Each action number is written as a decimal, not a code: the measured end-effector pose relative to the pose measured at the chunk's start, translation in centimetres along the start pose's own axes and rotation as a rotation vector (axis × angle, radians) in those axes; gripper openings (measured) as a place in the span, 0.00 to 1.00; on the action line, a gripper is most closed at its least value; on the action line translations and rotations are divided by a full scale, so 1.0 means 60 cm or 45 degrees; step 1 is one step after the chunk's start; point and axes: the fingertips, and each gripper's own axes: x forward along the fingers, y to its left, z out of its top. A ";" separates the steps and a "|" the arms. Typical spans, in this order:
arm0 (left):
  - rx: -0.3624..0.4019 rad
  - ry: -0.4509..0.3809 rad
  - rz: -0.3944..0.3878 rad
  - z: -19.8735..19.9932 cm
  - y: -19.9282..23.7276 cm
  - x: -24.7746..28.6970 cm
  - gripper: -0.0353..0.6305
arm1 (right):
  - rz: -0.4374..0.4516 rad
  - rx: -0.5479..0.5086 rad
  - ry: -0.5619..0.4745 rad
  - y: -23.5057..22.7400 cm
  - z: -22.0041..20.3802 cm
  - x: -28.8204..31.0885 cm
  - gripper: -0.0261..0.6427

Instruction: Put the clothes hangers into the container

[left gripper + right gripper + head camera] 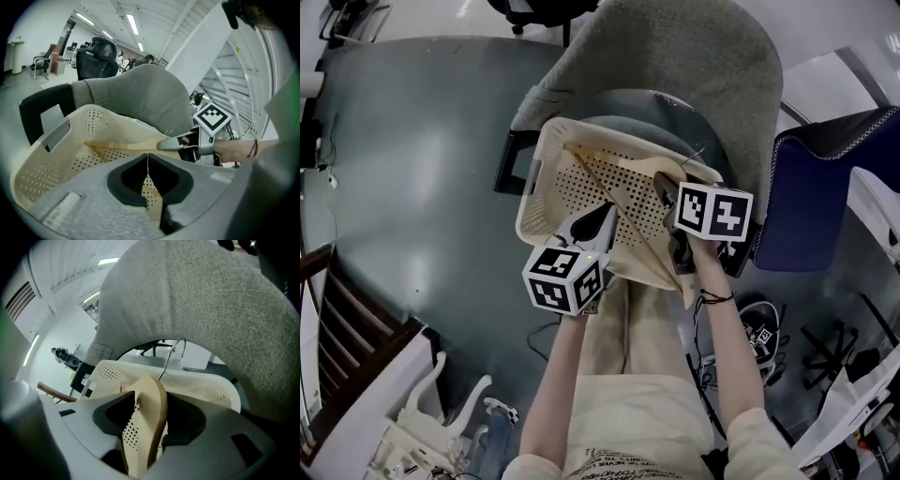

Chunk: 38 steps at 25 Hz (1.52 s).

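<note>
Letting-go step — right gripper (146,404) sits loose round hanger (122,146), inside basket (534,202); left gripper (147,157) shut, prob. empty. Next — lift clear.

Between the right gripper's (150,405) jaws, the hanger (152,427) is pale, smooth, matt wood with a thin, shiny metal wire hook (169,357). Just behind the jaws, the container (211,387) is cream perforated plastic with a dull sheen. Beyond it, the chair back (201,301) is coarse grey woven cloth.

A grey fabric chair (675,66) stands beside navy cloth (825,187).
</note>
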 end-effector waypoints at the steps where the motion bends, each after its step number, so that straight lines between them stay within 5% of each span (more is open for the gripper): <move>1: -0.001 0.001 -0.002 -0.001 -0.001 0.001 0.09 | -0.009 -0.016 0.009 0.001 0.000 0.001 0.31; 6: -0.004 -0.001 -0.007 -0.002 -0.003 0.002 0.09 | -0.068 -0.090 0.009 0.006 -0.002 0.005 0.39; 18: -0.019 -0.011 -0.008 0.003 0.003 -0.006 0.09 | -0.272 -0.210 -0.139 -0.005 0.015 -0.016 0.42; 24: -0.020 -0.068 -0.037 0.024 -0.008 -0.011 0.09 | -0.235 -0.249 -0.172 0.003 0.017 -0.030 0.41; 31: 0.044 -0.149 -0.069 0.050 -0.032 -0.035 0.09 | -0.259 -0.359 -0.262 0.012 0.008 -0.074 0.24; 38: 0.099 -0.287 -0.127 0.096 -0.076 -0.086 0.09 | -0.115 -0.435 -0.309 0.055 0.013 -0.133 0.07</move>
